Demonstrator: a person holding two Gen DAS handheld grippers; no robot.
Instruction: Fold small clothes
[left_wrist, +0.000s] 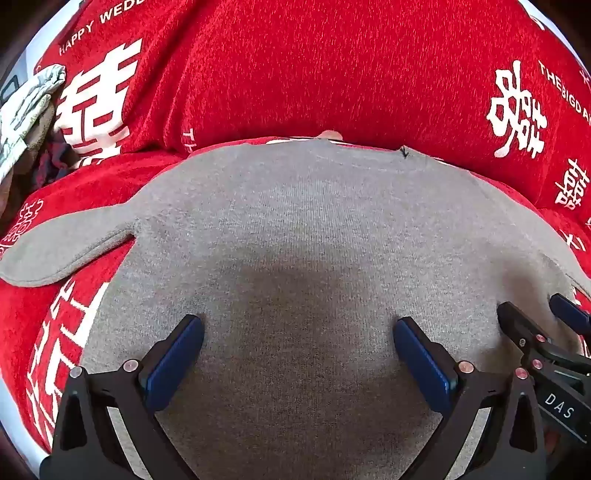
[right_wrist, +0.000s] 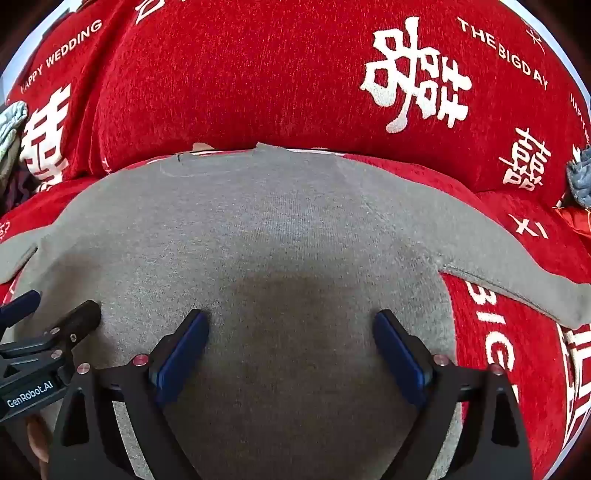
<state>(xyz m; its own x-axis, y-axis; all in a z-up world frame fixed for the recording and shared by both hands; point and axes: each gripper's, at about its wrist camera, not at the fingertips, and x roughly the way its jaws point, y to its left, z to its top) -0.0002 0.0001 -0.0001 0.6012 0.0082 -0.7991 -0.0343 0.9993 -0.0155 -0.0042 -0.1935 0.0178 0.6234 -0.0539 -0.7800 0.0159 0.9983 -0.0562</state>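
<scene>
Grey garment (left_wrist: 295, 229), both grippers' jaws wide, empty

Bright even light, soft central shadow, heavy fisheye warping, dark corners.

Grey knit top (left_wrist: 295, 229), spread flat (short sleeves out sideways), on red printed cover
</scene>
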